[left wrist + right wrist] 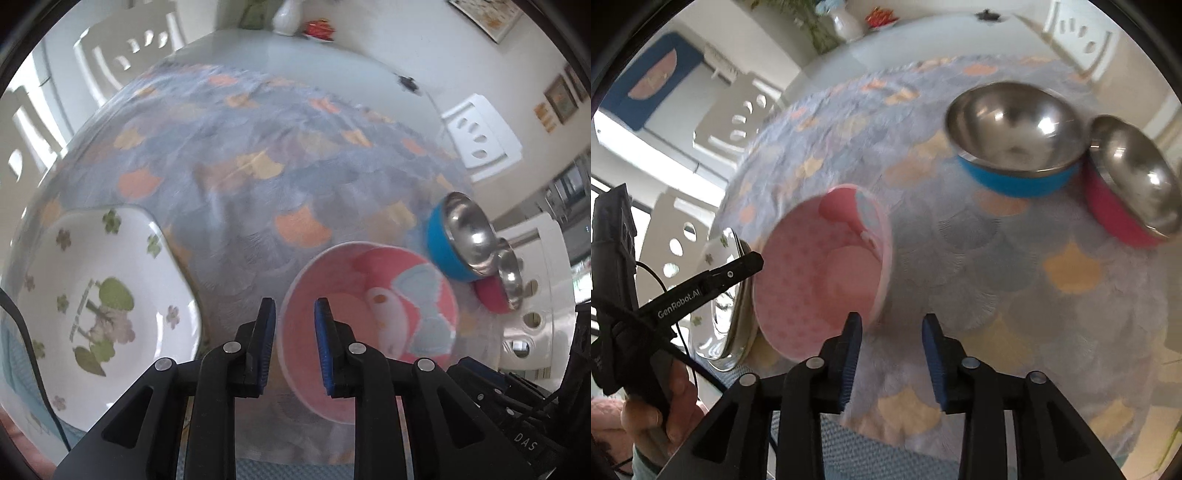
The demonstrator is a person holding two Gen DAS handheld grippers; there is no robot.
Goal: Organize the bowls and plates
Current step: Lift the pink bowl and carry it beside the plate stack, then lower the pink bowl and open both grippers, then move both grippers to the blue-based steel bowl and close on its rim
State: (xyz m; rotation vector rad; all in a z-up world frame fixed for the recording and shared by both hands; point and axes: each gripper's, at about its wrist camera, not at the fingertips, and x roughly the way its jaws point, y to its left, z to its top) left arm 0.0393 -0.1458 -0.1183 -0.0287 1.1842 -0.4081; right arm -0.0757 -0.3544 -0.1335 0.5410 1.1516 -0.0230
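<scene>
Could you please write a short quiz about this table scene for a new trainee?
1. True or false: the pink bowl is stacked inside the blue bowl.
2. Which bowl stands right beside the blue one? A) the white flowered plate B) the red bowl C) a glass cup
3. Fill in: the blue and red bowls both have a shiny ____ inside.

Key
1. False: it lies alone on the patterned cloth, apart from the blue bowl.
2. B
3. metal
</scene>
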